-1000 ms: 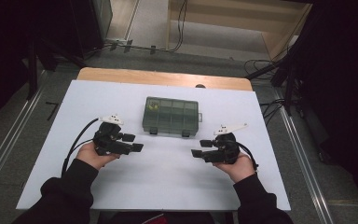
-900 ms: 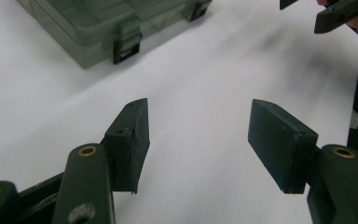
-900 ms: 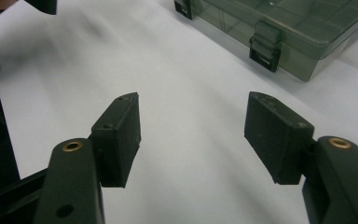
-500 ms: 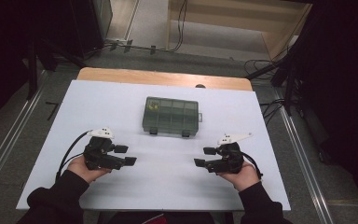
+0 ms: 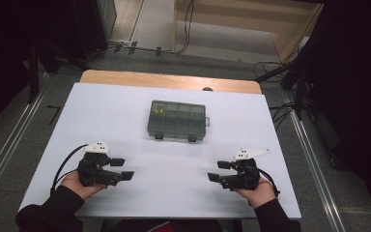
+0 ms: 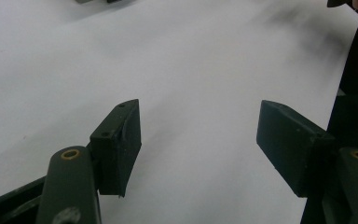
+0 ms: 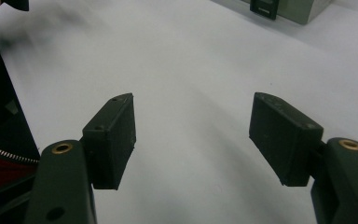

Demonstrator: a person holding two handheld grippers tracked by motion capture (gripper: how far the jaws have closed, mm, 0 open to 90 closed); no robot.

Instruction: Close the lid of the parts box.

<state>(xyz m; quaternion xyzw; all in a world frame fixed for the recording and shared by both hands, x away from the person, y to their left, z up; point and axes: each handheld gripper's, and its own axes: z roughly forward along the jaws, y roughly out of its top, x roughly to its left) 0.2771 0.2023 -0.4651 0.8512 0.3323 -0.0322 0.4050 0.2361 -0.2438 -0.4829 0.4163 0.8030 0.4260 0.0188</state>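
The compartment box (image 5: 178, 121) lies mid-desk (image 5: 125, 111), long axis crosswise, ahead of and between both grippers; left gripper (image 5: 120, 169) and right gripper (image 5: 219, 171) sit about equally distant, jaws wide, empty.

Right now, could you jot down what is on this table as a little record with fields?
Surface: white table top
Main thing: dark translucent plastic compartment box, lid shut, mid-table
Left gripper: black, two-jaw, open, nothing between jaws, near the table's front edge
Right gripper: black, open, nothing between jaws, near the front edge
Contact with box: none
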